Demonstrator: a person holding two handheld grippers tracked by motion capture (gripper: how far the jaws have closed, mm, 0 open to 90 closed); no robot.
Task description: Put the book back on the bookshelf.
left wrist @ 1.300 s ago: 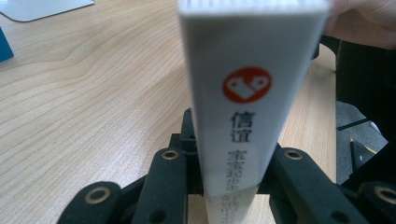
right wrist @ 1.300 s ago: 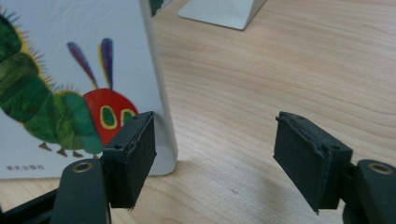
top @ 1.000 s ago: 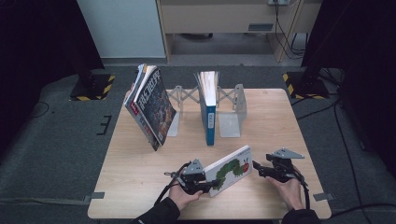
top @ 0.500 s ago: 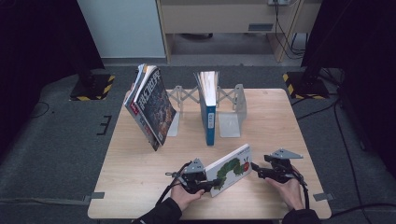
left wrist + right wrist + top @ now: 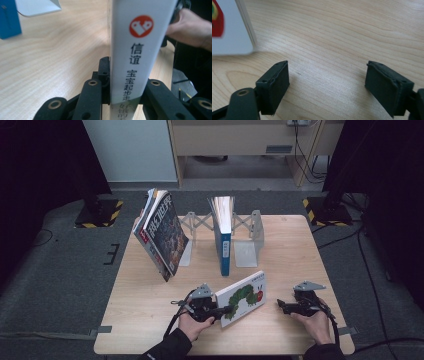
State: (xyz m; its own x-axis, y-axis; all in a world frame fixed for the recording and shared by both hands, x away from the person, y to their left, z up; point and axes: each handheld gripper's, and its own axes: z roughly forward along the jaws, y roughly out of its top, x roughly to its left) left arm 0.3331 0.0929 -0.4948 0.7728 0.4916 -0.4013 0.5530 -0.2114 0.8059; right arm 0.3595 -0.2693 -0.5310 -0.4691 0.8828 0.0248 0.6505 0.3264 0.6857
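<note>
At the near edge of the wooden table (image 5: 150,320), the caterpillar picture book (image 5: 243,297) is gripped by the left gripper (image 5: 224,310) — its jaws are pressed against both faces of the book at the spine end, as is seen in the left gripper view, where the white spine (image 5: 135,57) with a red round logo and black characters rises straight up between the two black jaws. The book is held tilted, its cover turned up toward the high camera and its far corner raised above the tabletop. To the right, well apart from the book, the right gripper (image 5: 281,304) is held low over bare wood by the person's right hand (image 5: 315,322); its jaws stand wide with nothing between them, and they have just been opening further. In the right gripper view a white corner of the book is seen at the upper left, clear of the pads (image 5: 278,82). Farther back, near the middle of the table, a blue book (image 5: 223,235) is stood upright between the grey plates of an expanding metal bookend rack (image 5: 250,237). At the rack's left end a stack of magazines (image 5: 160,232) is leaned steeply — the dark cover faces right.
</note>
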